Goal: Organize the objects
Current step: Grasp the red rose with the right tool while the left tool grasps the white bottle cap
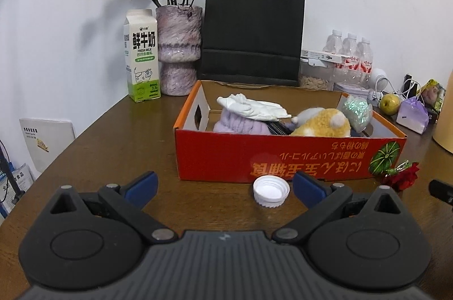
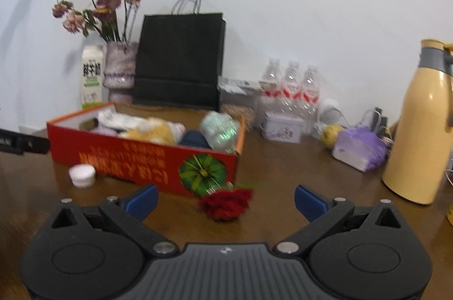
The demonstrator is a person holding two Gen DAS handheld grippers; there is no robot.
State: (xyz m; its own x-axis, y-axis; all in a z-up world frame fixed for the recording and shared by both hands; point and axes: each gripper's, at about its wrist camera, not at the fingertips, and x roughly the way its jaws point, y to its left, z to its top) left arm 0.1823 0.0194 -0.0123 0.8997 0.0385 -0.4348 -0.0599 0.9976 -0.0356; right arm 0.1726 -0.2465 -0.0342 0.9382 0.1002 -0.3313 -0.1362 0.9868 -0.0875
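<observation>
A red cardboard box (image 1: 283, 155) (image 2: 136, 155) stands on the brown table. It holds a white glove (image 1: 254, 107), a purple cloth, a yellow plush toy (image 1: 322, 124) (image 2: 153, 130) and a glittery green pouch (image 1: 356, 110) (image 2: 220, 130). A white bottle cap (image 1: 271, 191) (image 2: 82, 175) lies in front of the box, between my left gripper's fingers but nearer the right one. My left gripper (image 1: 225, 188) is open and empty. A red fabric rose (image 2: 226, 203) (image 1: 402, 175) lies by the box's right corner, between the fingers of my right gripper (image 2: 226, 199), which is open.
Along the wall stand a milk carton (image 1: 143, 56), a vase of dried roses (image 1: 178, 51), a black paper bag (image 1: 252, 31), water bottles (image 2: 291, 90) and a tin (image 2: 283, 127). A cream thermos (image 2: 416, 124), a purple packet (image 2: 359, 147) and a pear (image 2: 331, 134) sit at right.
</observation>
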